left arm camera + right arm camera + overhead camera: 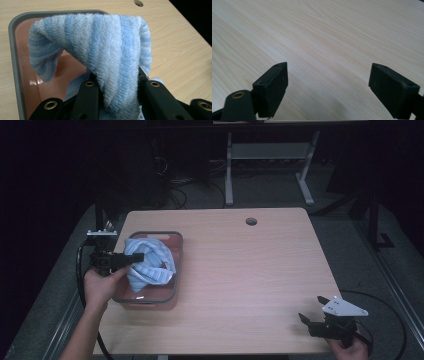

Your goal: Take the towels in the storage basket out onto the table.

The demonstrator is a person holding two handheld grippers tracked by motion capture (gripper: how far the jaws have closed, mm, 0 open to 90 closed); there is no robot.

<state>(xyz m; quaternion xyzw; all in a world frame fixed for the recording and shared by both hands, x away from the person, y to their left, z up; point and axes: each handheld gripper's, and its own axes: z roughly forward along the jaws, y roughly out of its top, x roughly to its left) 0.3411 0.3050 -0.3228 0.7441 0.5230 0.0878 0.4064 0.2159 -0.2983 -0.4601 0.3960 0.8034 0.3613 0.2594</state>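
Note:
A blue-and-white striped towel hangs over a pink bin with a grey rim at the table's left side. My left gripper comes in from the left over the bin's edge, shut on the towel. In the left gripper view the towel drapes up and over between the jaws, with the bin's pink floor below it. My right gripper rests near the table's front right corner, open. Its view looks past the spread jaws at bare wood, with nothing between them.
The wooden table has a round cable hole near its far edge. A grey desk frame stands on the floor beyond. Cables trail from both grippers off the table's sides.

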